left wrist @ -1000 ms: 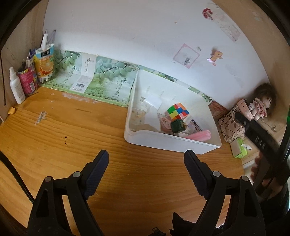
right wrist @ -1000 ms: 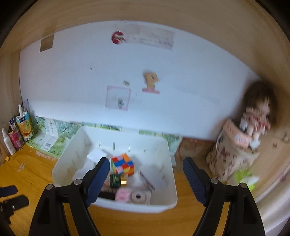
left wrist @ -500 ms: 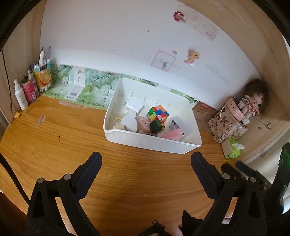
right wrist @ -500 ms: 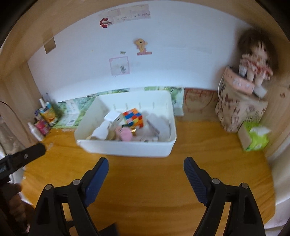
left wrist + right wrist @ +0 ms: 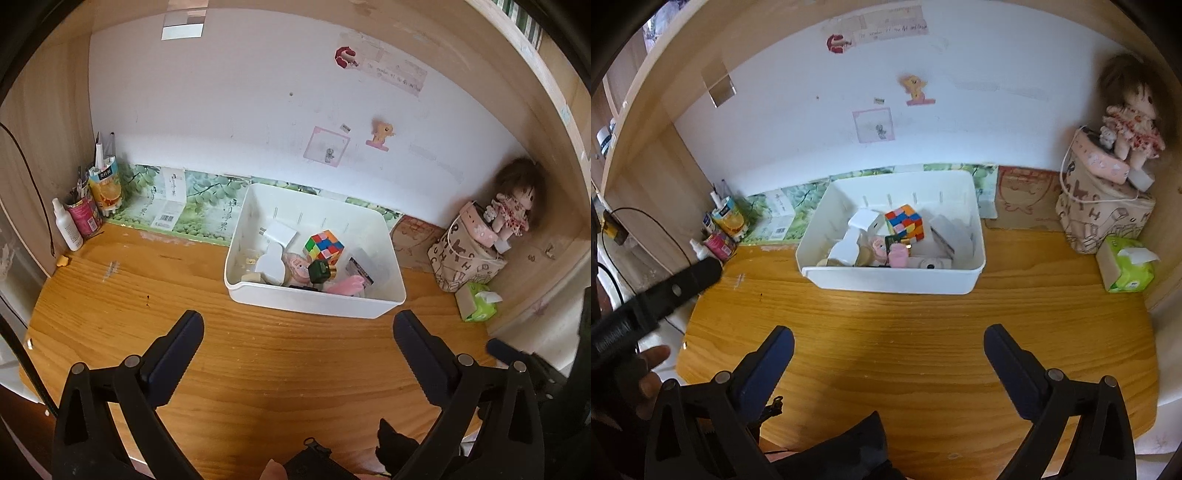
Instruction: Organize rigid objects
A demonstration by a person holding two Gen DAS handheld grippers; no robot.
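A white bin (image 5: 314, 306) stands at the back of the wooden desk (image 5: 258, 369), near the wall. In it lie a colourful puzzle cube (image 5: 324, 245), white chargers (image 5: 280, 232), a small dark green block (image 5: 319, 271) and pink items (image 5: 345, 286). My left gripper (image 5: 297, 319) hovers over bare desk in front of the bin, its jaws opening wide with nothing between them. My right gripper (image 5: 888, 332) hangs likewise before the bin (image 5: 890, 280), jaws opening and empty. The cube (image 5: 905, 221) shows in the right wrist view too. The left gripper's finger (image 5: 683, 284) pokes in from the left there.
A doll (image 5: 513, 206) sits on a patterned bag (image 5: 461, 262) in the back right corner, with a green tissue pack (image 5: 478, 306) beside it. Bottles and cups (image 5: 85, 214) crowd the back left corner. Wooden side walls close in the desk.
Both grippers have drawn back from the bin and risen, so the bin looks smaller and farther. Both pairs of jaws stand wider than before.
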